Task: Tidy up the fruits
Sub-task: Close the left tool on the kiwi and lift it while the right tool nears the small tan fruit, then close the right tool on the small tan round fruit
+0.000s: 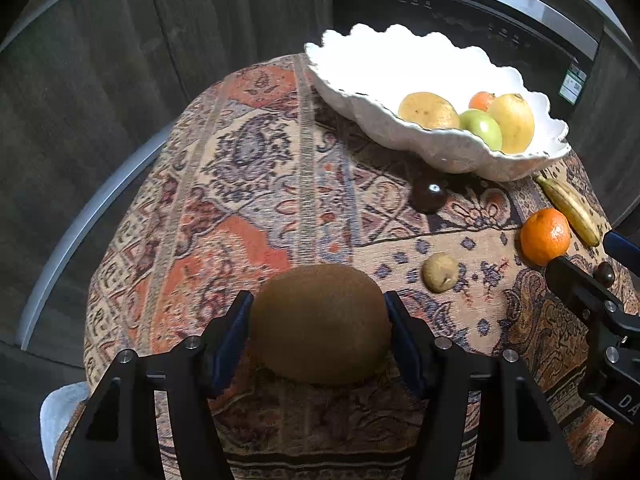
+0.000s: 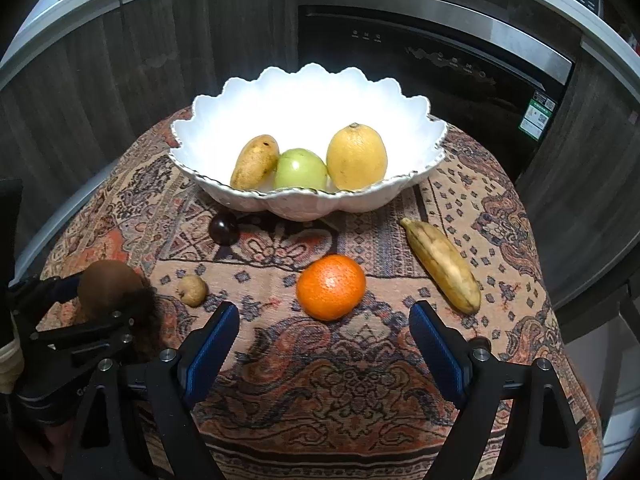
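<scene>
My left gripper [image 1: 320, 308] is shut on a brown kiwi [image 1: 320, 322] near the table's front left; the kiwi also shows in the right wrist view [image 2: 108, 286]. My right gripper [image 2: 324, 320] is open and empty, just in front of an orange [image 2: 331, 287]. The white scalloped bowl [image 2: 312, 204] at the back holds a mango [image 2: 254, 162], a green apple [image 2: 301, 169], a lemon [image 2: 357, 157] and a small orange [image 1: 482, 101]. A banana [image 2: 442, 265], a dark plum [image 2: 223, 228] and a small tan fruit [image 2: 193, 289] lie on the cloth.
The round table carries a patterned cloth [image 2: 360, 392]. Dark cabinets and a black oven [image 2: 440, 60] stand behind it. Another small dark fruit [image 1: 604, 274] lies by the right gripper in the left wrist view. The table edge curves away on both sides.
</scene>
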Motion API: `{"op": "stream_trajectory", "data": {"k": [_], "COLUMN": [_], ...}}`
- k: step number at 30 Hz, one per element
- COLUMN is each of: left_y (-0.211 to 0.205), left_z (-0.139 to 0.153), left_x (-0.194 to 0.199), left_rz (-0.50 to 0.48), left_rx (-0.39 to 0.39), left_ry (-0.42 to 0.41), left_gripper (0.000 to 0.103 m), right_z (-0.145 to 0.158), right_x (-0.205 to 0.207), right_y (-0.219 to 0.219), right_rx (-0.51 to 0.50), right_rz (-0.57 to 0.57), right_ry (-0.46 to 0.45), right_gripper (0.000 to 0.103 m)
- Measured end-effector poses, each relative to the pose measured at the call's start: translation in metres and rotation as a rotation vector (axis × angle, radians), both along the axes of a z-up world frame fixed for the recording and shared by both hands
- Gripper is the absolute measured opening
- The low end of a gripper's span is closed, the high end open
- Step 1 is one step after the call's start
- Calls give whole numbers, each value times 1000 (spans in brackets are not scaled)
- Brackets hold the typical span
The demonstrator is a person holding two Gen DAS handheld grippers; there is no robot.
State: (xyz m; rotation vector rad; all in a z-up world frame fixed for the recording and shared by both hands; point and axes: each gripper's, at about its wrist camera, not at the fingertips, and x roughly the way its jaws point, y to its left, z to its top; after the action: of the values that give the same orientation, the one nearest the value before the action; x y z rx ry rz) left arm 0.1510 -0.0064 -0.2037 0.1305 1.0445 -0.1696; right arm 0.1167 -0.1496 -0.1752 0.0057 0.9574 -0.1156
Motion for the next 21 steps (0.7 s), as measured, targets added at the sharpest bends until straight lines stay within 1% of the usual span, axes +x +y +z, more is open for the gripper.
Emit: {"op": "stream_trajectory", "data": {"k": [7,13,14,19,21], "left_y": [32,62,65,75,77], "left_z": [10,13,13,13,12], "left_x": [0,2,3,6,6], "left_rz": [67,124,130,151,154], "left_rx": [-1,1,-5,-27,-33], "left_ry": [-13,-28,-26,-24,-22], "left_gripper": [64,64,64,64,64], "right_z": [7,3,1,-11,-16], "right_x": [10,22,25,37,40], "right_y": [27,54,58,69,70], "right_rx": [-3,-10,-9,6,18], "right_rz": [57,107,113,143,147], "right_ry": [-15,-8,-5,29,46], "right_gripper": [88,87,85,70,59]}}
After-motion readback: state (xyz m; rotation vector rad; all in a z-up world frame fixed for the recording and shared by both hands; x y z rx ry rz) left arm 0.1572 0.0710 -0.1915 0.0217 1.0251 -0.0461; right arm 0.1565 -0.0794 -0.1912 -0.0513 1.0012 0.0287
